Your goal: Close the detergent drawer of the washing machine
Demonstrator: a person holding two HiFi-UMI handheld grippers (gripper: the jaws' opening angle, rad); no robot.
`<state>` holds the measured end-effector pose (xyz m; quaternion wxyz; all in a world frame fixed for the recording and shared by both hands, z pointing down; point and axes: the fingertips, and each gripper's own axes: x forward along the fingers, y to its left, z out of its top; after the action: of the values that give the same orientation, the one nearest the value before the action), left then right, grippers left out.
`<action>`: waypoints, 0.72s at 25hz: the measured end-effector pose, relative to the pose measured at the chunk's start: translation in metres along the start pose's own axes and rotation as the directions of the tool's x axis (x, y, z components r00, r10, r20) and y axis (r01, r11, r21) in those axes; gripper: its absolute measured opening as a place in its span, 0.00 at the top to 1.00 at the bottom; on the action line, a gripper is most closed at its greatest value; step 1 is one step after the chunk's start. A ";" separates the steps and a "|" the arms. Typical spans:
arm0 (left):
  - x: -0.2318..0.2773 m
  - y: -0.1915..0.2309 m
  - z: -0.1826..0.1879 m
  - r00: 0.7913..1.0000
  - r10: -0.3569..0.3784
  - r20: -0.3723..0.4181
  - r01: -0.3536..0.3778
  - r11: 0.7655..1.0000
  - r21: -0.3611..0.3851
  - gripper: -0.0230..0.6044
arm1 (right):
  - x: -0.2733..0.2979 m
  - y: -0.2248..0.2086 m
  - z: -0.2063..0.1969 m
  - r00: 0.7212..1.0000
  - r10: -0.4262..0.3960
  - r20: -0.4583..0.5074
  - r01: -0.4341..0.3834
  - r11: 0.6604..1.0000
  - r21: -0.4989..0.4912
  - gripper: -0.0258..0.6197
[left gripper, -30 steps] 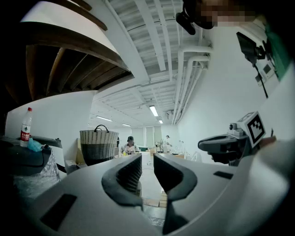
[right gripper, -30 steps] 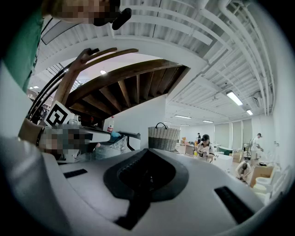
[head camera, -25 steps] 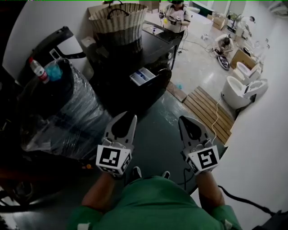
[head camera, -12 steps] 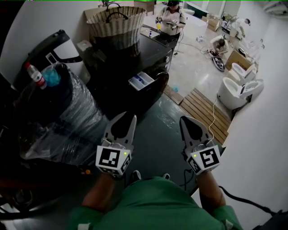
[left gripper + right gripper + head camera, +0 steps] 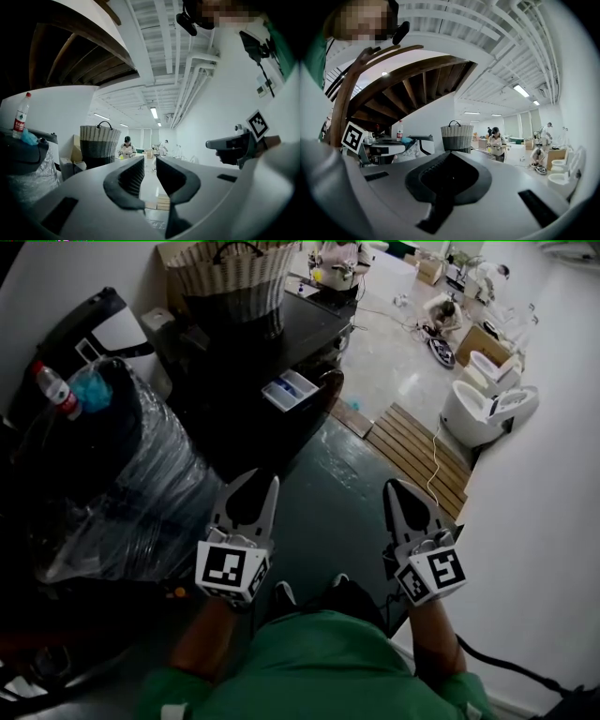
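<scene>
White plastic detergent drawer (image 5: pixel 289 393) open on the far black washing machine (image 5: pixel 305 326).
Near: left gripper (image 5: pixel 260 482) slightly parted, right gripper (image 5: pixel 399 487) closed, both empty.

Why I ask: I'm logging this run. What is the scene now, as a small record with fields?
detergent drawer: pulled out, not yet closed
washing machine: dark, woven basket on top
left gripper: jaws slightly apart, empty, well short of the drawer
right gripper: jaws together, empty
</scene>
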<state>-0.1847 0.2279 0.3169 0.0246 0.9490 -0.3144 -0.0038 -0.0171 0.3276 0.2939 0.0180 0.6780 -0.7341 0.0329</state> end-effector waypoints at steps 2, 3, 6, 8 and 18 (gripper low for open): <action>0.001 0.002 -0.004 1.000 0.003 -0.006 -0.003 1.000 -0.011 0.82 | 0.002 -0.001 -0.007 1.000 -0.003 -0.021 0.003 1.000 -0.010 0.92; 0.003 0.002 -0.004 1.000 0.007 -0.007 -0.007 1.000 -0.012 0.82 | 0.004 -0.003 -0.009 1.000 -0.003 -0.028 0.003 1.000 -0.014 0.92; 0.009 0.003 -0.008 0.999 0.027 -0.020 -0.027 1.000 -0.014 0.82 | 0.016 -0.012 -0.017 0.999 0.010 -0.043 -0.011 1.000 -0.008 0.92; 0.015 0.004 -0.014 0.998 0.051 -0.039 -0.051 0.999 -0.006 0.82 | 0.028 -0.021 -0.023 0.998 0.036 -0.044 -0.035 0.999 0.012 0.92; 0.109 -0.011 -0.007 0.983 0.167 -0.072 -0.164 0.985 0.045 0.82 | 0.095 -0.111 -0.023 0.984 0.176 -0.036 -0.175 0.984 0.028 0.92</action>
<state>-0.0911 0.1719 0.3242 0.0182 0.9194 -0.3909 0.0404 0.0852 0.2263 0.3265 0.0207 0.6100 -0.7901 0.0567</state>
